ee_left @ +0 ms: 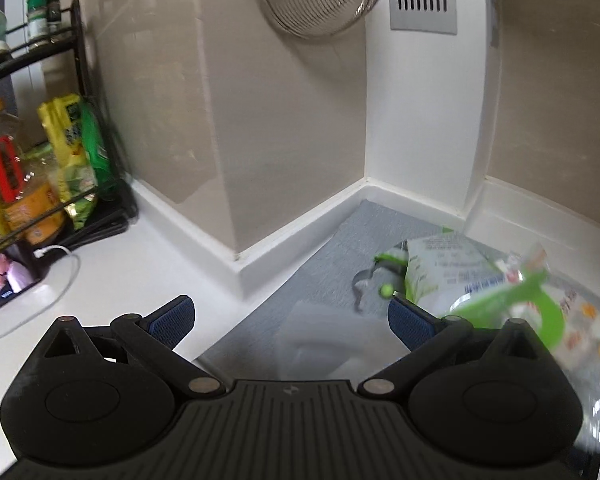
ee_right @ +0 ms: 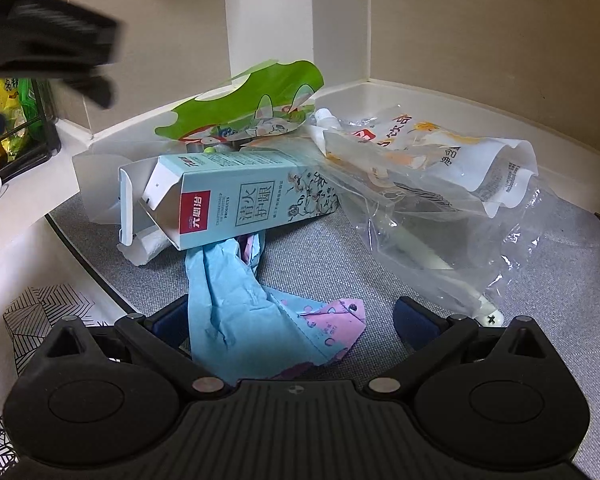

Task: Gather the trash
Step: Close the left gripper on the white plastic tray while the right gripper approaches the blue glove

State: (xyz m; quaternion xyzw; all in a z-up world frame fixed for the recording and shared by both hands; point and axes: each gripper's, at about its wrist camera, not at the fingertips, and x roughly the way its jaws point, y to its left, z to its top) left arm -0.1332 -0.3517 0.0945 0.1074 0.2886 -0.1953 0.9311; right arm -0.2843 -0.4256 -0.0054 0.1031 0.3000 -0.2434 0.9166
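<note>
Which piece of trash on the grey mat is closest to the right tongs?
The crumpled blue and pink wrapper, lying between the open right tongs. The carton and plastic bags lie farther back.

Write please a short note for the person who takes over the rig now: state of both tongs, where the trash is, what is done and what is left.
Left tongs: open, empty, blurred, over the left edge of the grey mat.
Right tongs: open, empty, low over the mat, its fingers either side of the blue and pink wrapper.
Trash, all on the mat: the wrapper nearest, one end under the open toothpaste box; green pouch behind the box; clear plastic bag and a white spouted pouch to the right.
Done: nothing is gripped yet.
Left: every piece. The wrapper looks the easiest first grasp.
</note>
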